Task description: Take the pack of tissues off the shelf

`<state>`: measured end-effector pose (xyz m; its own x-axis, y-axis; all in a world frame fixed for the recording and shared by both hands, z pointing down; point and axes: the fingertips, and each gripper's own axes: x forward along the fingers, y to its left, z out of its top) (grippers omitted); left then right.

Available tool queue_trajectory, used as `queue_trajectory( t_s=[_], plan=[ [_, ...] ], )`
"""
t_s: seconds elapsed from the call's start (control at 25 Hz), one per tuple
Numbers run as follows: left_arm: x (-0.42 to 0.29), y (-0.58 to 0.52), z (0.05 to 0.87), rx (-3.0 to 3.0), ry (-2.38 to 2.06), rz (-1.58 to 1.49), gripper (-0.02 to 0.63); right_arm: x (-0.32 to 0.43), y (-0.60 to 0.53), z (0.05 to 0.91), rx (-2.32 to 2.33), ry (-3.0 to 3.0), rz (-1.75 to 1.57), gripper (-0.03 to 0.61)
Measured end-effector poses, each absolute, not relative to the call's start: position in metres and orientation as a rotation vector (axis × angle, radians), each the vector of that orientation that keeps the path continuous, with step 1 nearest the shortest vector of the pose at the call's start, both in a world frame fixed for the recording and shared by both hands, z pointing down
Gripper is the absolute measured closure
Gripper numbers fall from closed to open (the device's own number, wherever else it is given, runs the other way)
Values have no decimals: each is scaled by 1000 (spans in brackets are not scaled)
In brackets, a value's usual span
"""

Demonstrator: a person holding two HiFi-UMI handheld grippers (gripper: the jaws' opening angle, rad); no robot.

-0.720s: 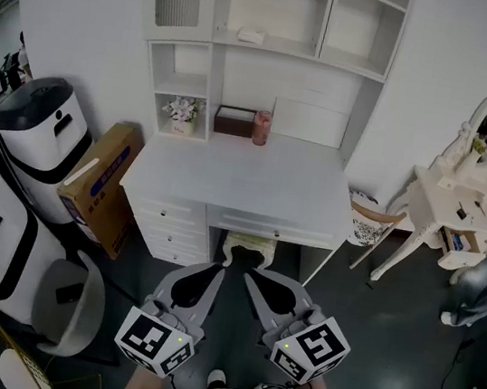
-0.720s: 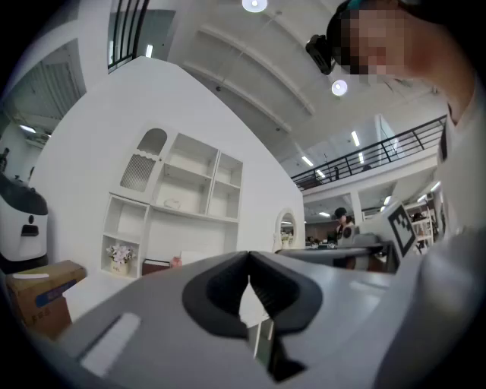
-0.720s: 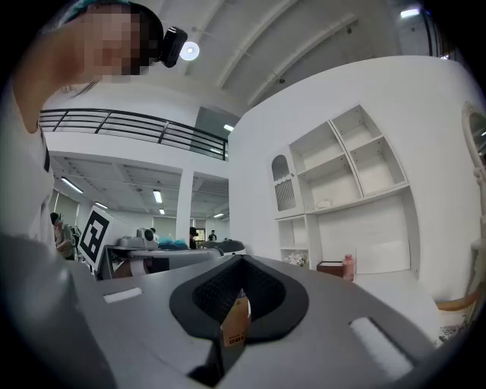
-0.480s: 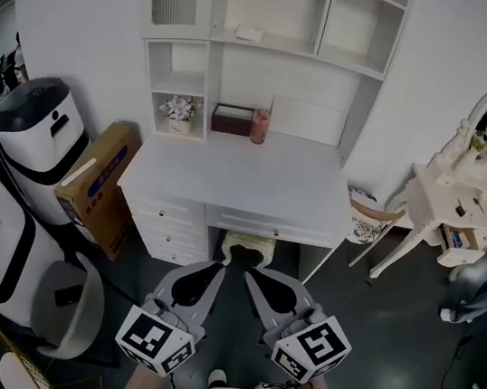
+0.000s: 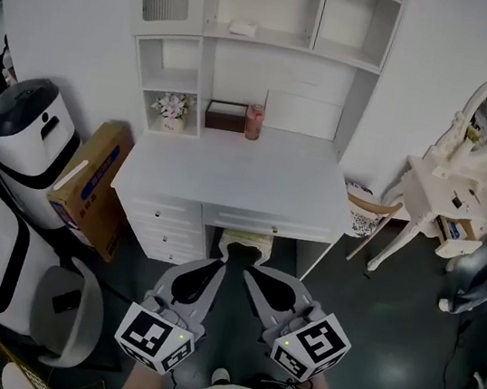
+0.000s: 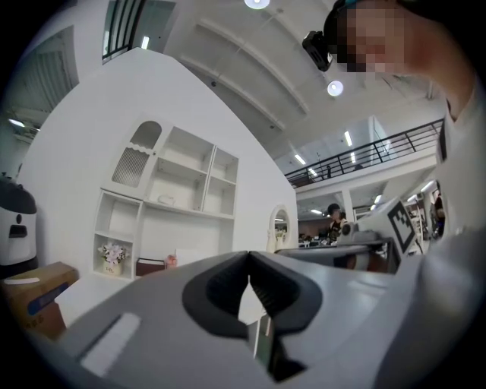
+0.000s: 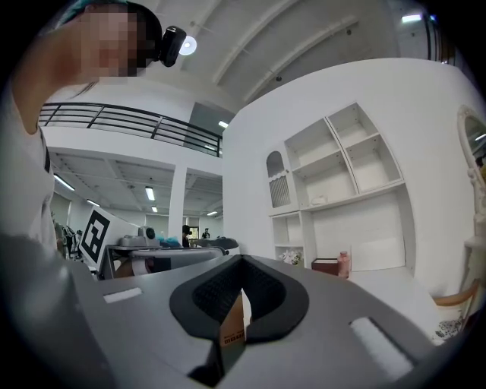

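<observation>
The pack of tissues [image 5: 242,27] is a small white packet on the middle shelf of the white hutch [image 5: 259,40], above the desk [image 5: 236,183]. It also shows as the pack of tissues [image 6: 165,200] and the pack of tissues [image 7: 319,200], far ahead. My left gripper [image 5: 219,268] and right gripper [image 5: 249,277] are held side by side low in the head view, short of the desk front and far from the shelf. The left gripper [image 6: 248,258] and right gripper [image 7: 243,262] both have their jaws shut, with nothing between them.
On the desk's back edge stand a flower vase [image 5: 170,106], a brown box [image 5: 226,116] and a pink cup [image 5: 253,121]. A stool [image 5: 249,247] sits under the desk. A cardboard box [image 5: 89,183] and white machines [image 5: 29,132] are at left, a vanity table [image 5: 449,199] at right.
The head view has drifted a little, so the desk and hutch sit slightly further left and higher. Both grippers keep their place and stay shut.
</observation>
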<state>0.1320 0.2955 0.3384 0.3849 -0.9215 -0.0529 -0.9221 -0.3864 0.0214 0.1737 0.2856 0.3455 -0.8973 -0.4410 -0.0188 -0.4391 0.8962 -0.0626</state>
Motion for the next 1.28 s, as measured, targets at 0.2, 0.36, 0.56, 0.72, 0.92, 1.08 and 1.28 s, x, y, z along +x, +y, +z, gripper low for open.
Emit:
queue_trajectory(
  t_s=[0.2,0.36,0.56,0.72,0.92,1.08,1.28],
  plan=[
    [130,286,340,-2566,1680,56,612,172,278,343,-746,3007,12,580],
    [127,272,345,-2597,1694,93,612,171,263,347,-761,3017,-9,578],
    [111,242,349,-2538,1747,65,612,163,230,354,-751,3017,-29,578],
    [100,209,350,-2530,1765,41,612,148,196,351,-708,3010,-29,578],
    [95,158,347,-2509,1778,20,612,138,147,347,-671,3014,-27,578],
    [95,120,342,-2505,1778,21,612,135,109,343,-642,3018,-31,578],
    [92,82,337,-2486,1798,21,612,127,71,339,-572,3029,-33,578]
  ],
)
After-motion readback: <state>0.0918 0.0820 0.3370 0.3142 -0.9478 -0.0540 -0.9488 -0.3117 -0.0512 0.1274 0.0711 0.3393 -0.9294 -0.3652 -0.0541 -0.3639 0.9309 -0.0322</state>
